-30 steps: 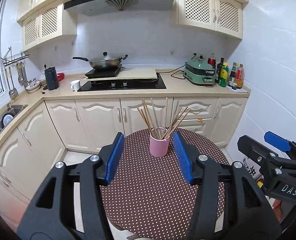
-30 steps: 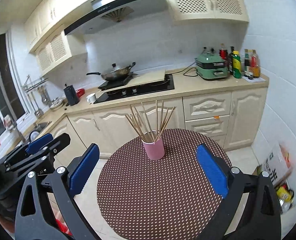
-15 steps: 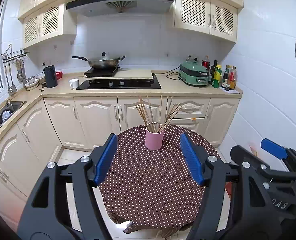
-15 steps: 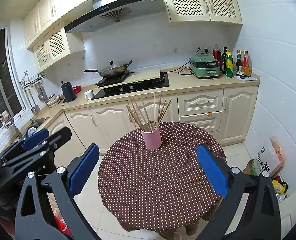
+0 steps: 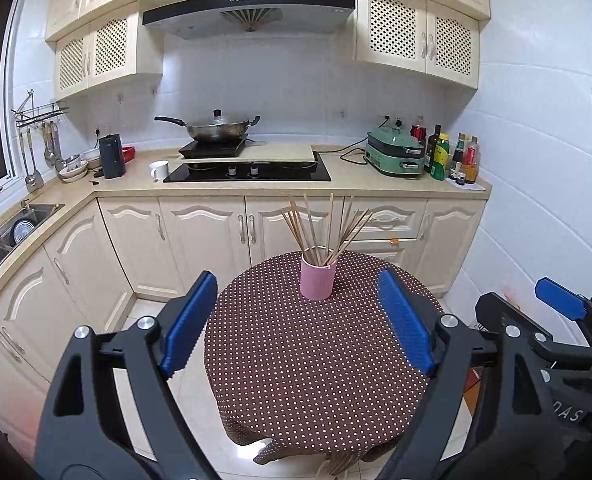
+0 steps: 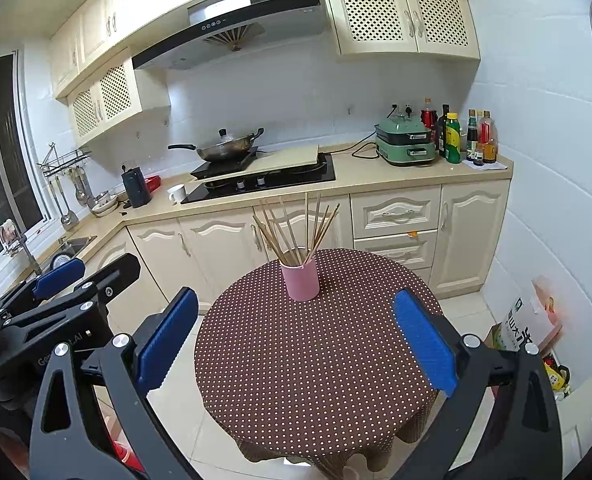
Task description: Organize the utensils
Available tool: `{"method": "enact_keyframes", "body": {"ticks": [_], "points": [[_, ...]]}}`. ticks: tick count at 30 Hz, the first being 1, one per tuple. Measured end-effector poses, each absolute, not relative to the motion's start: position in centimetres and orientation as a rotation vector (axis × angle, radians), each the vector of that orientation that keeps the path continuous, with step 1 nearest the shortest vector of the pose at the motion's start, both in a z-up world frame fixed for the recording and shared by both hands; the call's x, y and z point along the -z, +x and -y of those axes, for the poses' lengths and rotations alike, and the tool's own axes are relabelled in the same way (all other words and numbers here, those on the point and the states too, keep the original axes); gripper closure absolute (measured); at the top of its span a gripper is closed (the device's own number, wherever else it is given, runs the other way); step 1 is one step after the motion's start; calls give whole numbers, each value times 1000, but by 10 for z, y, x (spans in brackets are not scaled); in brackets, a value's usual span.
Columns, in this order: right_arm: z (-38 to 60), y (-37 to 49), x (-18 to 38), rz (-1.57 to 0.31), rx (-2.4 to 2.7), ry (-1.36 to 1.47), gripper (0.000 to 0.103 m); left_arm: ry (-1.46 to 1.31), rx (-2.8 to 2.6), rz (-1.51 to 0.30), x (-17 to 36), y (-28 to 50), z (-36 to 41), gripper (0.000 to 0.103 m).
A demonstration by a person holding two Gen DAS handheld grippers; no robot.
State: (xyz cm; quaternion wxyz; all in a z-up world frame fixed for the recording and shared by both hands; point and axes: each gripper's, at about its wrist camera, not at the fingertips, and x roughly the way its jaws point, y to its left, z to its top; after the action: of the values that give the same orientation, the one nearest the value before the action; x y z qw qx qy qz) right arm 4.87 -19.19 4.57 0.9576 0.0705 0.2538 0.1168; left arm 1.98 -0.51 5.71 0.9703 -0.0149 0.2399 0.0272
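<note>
A pink cup [image 5: 317,279] [image 6: 300,279] stands upright toward the far side of a round table [image 5: 312,364] [image 6: 316,360] with a brown dotted cloth. Several wooden chopsticks [image 5: 323,226] [image 6: 296,230] stick out of it, fanned apart. My left gripper [image 5: 296,322] hangs in front of the table, well short of the cup, its jaws opening with nothing between them. My right gripper [image 6: 296,342] is open wide, also short of the cup, and empty. Each gripper shows at the edge of the other's view.
Behind the table runs a cream kitchen counter [image 5: 360,186] with a black hob [image 5: 248,172], a wok [image 5: 216,128], a green cooker [image 5: 396,154], bottles [image 5: 450,156], a white mug [image 5: 159,171] and a sink [image 5: 20,226] at left. Bags [image 6: 530,328] sit on the floor at right.
Both grippers have drawn back from the table, so the cup and table look smaller. The left gripper's jaws have spread wider. The right gripper's jaws stayed wide.
</note>
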Motion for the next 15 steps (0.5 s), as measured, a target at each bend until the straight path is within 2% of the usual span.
{"method": "enact_keyframes", "body": {"ticks": [15], "points": [[196,51,-46,-528,-235,143,8,-21,-63,-494,-60,23,9,20]]}}
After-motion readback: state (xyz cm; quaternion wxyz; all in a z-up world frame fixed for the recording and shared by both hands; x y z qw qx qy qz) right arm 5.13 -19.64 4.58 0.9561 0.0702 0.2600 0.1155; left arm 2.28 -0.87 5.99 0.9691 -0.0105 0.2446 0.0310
